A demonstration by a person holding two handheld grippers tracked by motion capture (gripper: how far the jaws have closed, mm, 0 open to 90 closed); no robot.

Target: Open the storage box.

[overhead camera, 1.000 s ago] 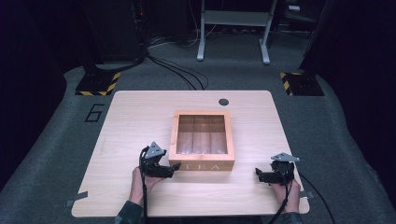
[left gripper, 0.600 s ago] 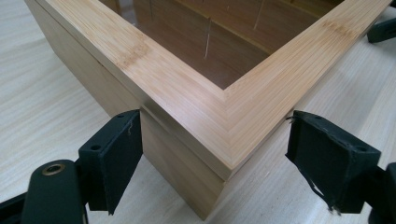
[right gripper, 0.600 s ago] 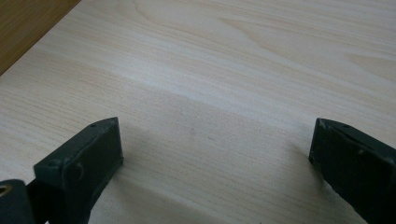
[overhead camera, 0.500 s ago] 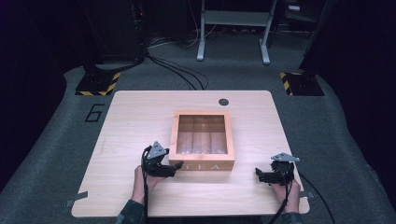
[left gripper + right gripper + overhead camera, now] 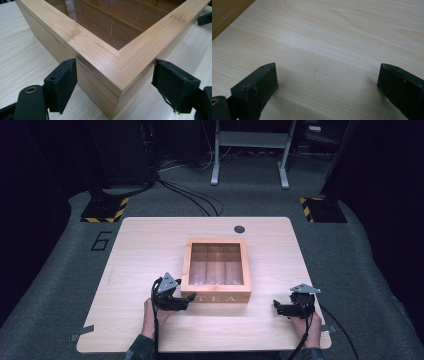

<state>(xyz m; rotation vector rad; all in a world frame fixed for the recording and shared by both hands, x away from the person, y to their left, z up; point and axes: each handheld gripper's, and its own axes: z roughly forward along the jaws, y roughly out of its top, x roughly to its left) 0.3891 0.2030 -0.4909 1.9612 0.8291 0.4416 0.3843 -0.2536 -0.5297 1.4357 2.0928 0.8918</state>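
A: From above, the tea box (image 5: 216, 270) sits mid-table (image 5: 150, 240), the left gripper (image 5: 186, 298) at its near left corner, the right gripper (image 5: 278, 308) off to its right.

B: The left gripper view adds this: jaws just been closing, astride that corner, the left pad touching wood, the right just off. The right gripper's view: jaws wide over bare tabletop.

high: above, looking down on table (image 5: 150, 245) | gripper views: close, low | shared: tabletop
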